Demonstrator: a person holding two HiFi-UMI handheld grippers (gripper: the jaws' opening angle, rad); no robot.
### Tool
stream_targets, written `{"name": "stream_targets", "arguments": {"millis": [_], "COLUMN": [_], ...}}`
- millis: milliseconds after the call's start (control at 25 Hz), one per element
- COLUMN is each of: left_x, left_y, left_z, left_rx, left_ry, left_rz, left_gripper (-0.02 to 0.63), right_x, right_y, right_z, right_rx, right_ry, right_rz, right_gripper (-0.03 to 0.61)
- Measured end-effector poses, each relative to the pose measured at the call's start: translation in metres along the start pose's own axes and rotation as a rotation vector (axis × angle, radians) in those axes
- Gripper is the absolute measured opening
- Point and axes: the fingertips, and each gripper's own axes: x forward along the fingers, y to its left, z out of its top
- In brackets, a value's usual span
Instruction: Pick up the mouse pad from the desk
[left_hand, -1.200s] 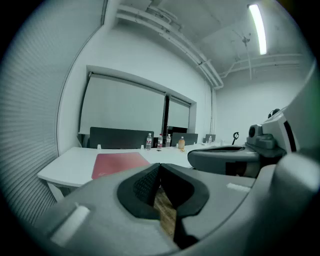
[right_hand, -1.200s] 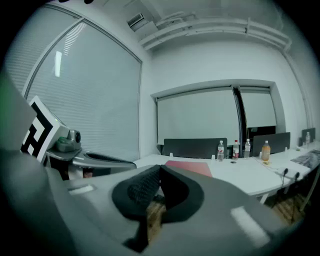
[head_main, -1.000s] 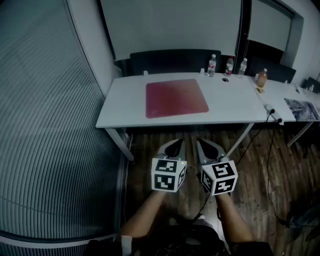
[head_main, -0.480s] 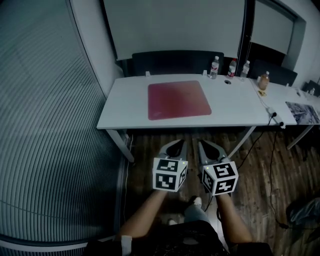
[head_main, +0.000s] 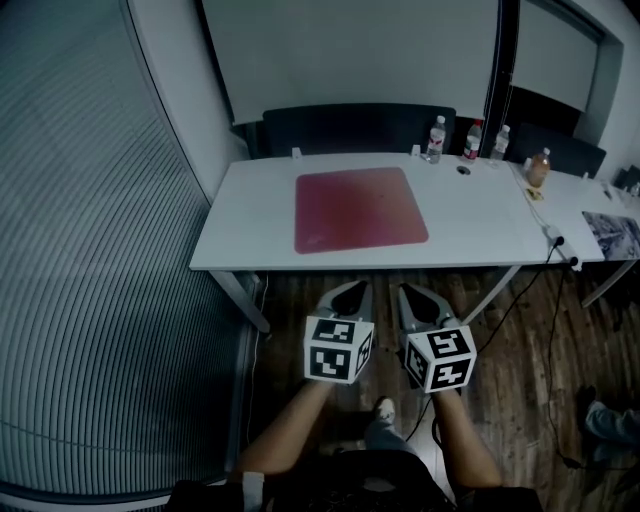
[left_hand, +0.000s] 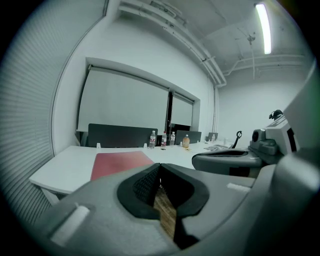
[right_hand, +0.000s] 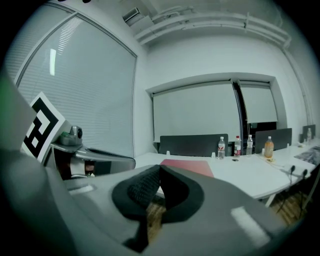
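You are facing a wide grey slatted blind (head_main: 90, 250) along the left wall, and ahead of it a long white rectangular desk (head_main: 470, 215). Compared with a second ago, the desk is sitting lower and larger in the head view, its near edge closer to your hands. A dark padded chair back (head_main: 358, 127) is standing behind the desk's far edge. The flat red square mouse pad (head_main: 358, 208) is lying on the desk's left half, untouched, well apart from both grippers and straight ahead of them.

You are holding the left gripper (head_main: 355, 288) and the right gripper (head_main: 408, 290) side by side over the brown wooden floor (head_main: 520, 330), short of the desk, in the same spot of the head view as before. Both are clenched on nothing, jaw tips meeting in each gripper view. Three clear plastic water bottles (head_main: 436, 138) and an orange drink bottle (head_main: 540, 168) are standing at the desk's far right.
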Motion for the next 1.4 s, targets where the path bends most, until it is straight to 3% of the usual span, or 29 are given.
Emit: {"name": "stream_targets", "arguments": {"millis": [800, 1400], "left_x": [0.142, 0.184], "left_y": [0.012, 0.007], "left_z": [0.034, 0.054], "left_rx": [-0.015, 0.019], "left_ry": [0.020, 0.016], "left_rz": [0.075, 0.165], "left_gripper": [0.006, 0.006], "right_x": [0.096, 0.122], "right_y": [-0.110, -0.152], "right_z": [0.016, 0.028], "right_rx": [0.008, 0.014], "right_ry": [0.017, 0.001], "right_rz": [0.098, 0.174], "right_gripper": [0.002, 0.002]}}
